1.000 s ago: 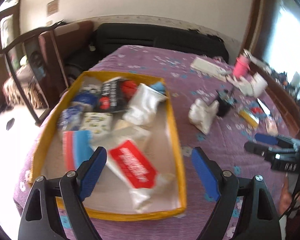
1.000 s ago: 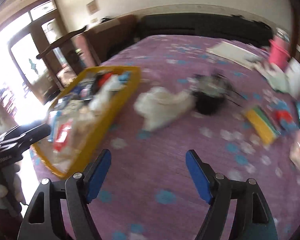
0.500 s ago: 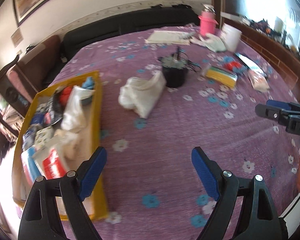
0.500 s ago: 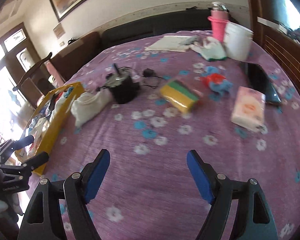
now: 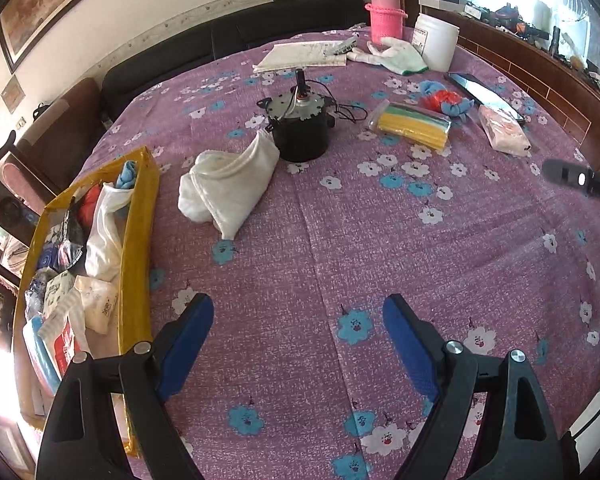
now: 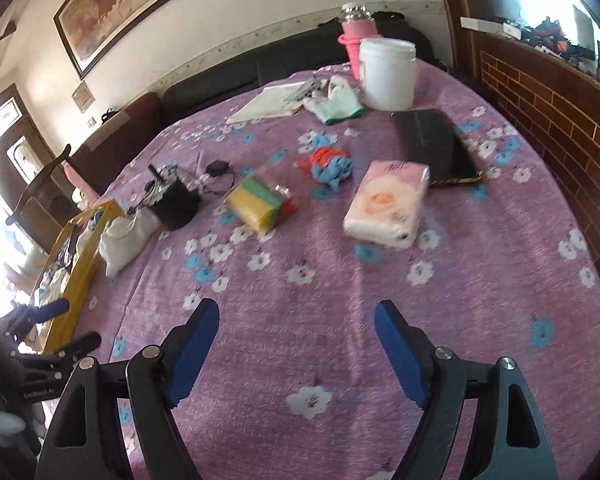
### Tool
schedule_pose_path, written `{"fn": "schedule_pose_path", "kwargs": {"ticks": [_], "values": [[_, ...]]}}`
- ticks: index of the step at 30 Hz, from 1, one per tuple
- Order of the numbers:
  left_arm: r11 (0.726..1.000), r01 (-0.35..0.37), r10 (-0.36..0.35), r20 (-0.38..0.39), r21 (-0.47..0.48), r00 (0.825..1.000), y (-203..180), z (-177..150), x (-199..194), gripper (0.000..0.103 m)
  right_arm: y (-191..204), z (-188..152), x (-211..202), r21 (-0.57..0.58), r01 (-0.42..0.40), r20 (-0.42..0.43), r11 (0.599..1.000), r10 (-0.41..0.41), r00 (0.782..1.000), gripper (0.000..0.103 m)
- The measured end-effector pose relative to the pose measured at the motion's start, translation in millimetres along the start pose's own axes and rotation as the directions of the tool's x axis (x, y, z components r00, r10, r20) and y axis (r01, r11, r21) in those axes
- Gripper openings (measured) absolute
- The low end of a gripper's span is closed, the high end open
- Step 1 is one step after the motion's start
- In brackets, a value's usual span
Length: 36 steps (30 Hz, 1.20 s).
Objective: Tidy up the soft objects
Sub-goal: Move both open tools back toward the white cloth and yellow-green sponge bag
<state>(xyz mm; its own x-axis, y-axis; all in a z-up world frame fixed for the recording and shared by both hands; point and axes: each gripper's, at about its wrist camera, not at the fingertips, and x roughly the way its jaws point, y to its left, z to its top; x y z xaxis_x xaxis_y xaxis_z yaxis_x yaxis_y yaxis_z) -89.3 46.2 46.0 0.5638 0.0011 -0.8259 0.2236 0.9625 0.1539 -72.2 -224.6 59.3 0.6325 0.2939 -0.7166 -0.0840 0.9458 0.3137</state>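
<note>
Crumpled white cloth bundle [image 5: 227,187] lies on the purple flowered bedspread [image 5: 380,248], between the yellow shallow tray [image 5: 138,236] and the black round motor-like device [image 5: 300,130], its upper corner touching the device; long axis runs from near-left up toward the device at far-right. Half a second ago the left view took in the same cloth smaller and higher in frame; a full second ago that camera looked straight down into the tray, so the view has swung rightward over the spread. Tray holds white cloth, a red-and-white packet and printed pouches, piled; individual items hard to separate, and its near end is cut off by the left gripper [image 5: 298,330]. Left gripper hovers above bare spread, blue pads wide apart, nothing between them. Right gripper [image 6: 296,334] likewise spread wide and empty, above the spread; in the left view only a blurred dark sliver of it shows at the right edge. Further out: pink soft tissue pack [image 6: 386,204], yellow-green wrapped sponge pack [image 6: 258,202], blue-and-orange fabric scrap [image 6: 330,164], all well apart from the tray. Black flat tablet [image 6: 434,146] sits just beyond the tissue pack. White plastic tub [image 6: 388,72] far off, with pale green-edged gloves [image 6: 336,102] beside it.
</note>
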Motion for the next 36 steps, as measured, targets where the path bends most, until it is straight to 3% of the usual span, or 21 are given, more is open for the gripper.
{"fn": "schedule_pose_path", "kwargs": {"ticks": [19,22,26,30,36], "values": [[1.000,0.025,-0.027,-0.084,-0.019,0.996,3.0,-12.7,30.7,0.086,24.9,33.7,17.0,-0.044,0.007,0.023,0.999,-0.006,1.000,0.085],[0.998,0.040,-0.044,-0.082,-0.043,0.996,5.4,-13.6,36.1,0.092,28.5,46.4,23.2,-0.041,0.012,0.033,0.999,-0.010,0.999,0.085],[0.993,0.066,-0.075,-0.090,-0.099,0.993,14.3,-14.3,42.3,0.102,39.2,70.3,27.3,-0.041,0.011,0.097,0.999,-0.007,0.995,0.085],[0.987,0.085,-0.097,-0.085,-0.133,0.992,19.0,-15.9,45.5,0.103,54.7,95.7,37.1,-0.068,0.065,0.214,0.996,-0.049,0.976,0.092],[0.987,0.093,-0.099,-0.039,-0.129,0.994,17.9,-20.2,43.2,0.103,51.7,95.1,57.7,-0.078,0.064,0.239,0.995,-0.044,0.970,0.093]]}}
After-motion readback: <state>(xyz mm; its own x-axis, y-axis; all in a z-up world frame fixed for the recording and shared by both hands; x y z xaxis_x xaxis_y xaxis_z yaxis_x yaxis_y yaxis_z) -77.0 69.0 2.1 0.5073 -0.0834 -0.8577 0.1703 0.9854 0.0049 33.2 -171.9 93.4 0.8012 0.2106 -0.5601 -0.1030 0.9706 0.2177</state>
